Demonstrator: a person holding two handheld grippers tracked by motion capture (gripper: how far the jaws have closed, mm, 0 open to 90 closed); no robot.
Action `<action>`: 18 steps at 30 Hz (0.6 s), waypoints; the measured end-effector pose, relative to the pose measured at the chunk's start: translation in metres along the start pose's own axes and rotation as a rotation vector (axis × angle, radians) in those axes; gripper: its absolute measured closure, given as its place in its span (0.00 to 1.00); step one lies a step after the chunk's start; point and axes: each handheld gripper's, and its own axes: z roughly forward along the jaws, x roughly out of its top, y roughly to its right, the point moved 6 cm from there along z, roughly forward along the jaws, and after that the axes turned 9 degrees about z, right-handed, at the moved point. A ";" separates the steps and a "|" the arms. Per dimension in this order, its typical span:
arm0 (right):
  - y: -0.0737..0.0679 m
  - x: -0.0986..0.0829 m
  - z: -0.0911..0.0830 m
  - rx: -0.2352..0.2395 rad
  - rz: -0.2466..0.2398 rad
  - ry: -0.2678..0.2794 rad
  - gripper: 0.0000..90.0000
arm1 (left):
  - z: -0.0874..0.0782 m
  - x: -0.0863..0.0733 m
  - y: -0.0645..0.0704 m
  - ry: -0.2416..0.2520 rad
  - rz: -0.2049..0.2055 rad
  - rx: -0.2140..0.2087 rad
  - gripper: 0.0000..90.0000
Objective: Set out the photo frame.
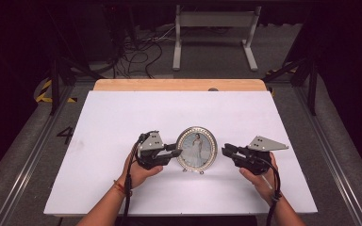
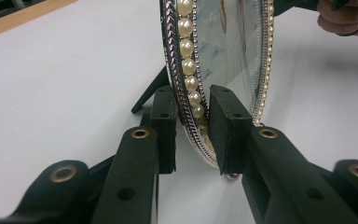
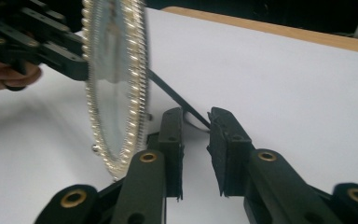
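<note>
Two grippers on one little frame, so plenty of ways for this to go sideways. Left gripper (image 1: 176, 153) has its jaws clamped on the frame (image 1: 196, 149) right at the left rim, one pad on the glass side and one on the back, as the left gripper view shows. Right gripper (image 1: 226, 151) sits just beside the frame's right edge with its jaws parted and nothing between them, not touching the frame as far as I can tell.

Frame itself stands upright near the front middle of the bench (image 1: 122, 113), leaning back on its prop leg (image 3: 179, 100), between the two grippers.

What I'd worry about:
- That left grip is on a beaded, curved rim (image 2: 189, 74). Beads are slippery and round, so the pads could skate off if the hand twists, and the frame would flop face down or backward.
- In the right gripper view the prop leg runs close past the open jaws behind the frame. Push forward carelessly and a jaw could hit the leg and fold it, which takes away the frame's only support.
- If both grippers pull in different directions, the glass takes the stress.
- Squeezing harder on the glass face could crack or scuff it.
</note>
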 end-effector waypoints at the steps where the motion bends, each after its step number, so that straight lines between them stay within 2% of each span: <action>1: 0.003 -0.001 0.002 -0.017 -0.004 -0.010 0.89 | 0.000 0.000 0.000 -0.001 0.002 0.002 0.81; 5: 0.006 -0.007 0.020 -0.027 -0.034 -0.077 0.94 | -0.002 -0.001 0.001 0.002 -0.010 -0.001 0.82; 7: 0.006 -0.014 0.035 -0.014 -0.043 -0.134 0.95 | -0.002 -0.001 0.002 0.003 -0.015 -0.001 0.82; 9: 0.005 -0.017 0.045 0.012 -0.046 -0.160 0.96 | -0.002 -0.001 0.002 0.006 -0.015 0.004 0.82; 10: 0.005 -0.017 0.045 0.012 -0.046 -0.160 0.96 | -0.002 -0.001 0.002 0.006 -0.015 0.004 0.82; 12: 0.003 -0.021 0.058 0.042 -0.058 -0.214 0.96 | -0.003 -0.001 0.003 0.007 -0.018 0.007 0.82; 14: 0.004 -0.021 0.069 0.035 -0.077 -0.223 0.96 | -0.003 -0.002 0.003 0.006 -0.014 0.012 0.82; 18: 0.005 -0.019 0.078 0.044 -0.065 -0.207 0.94 | -0.003 -0.001 0.004 0.005 0.000 0.018 0.82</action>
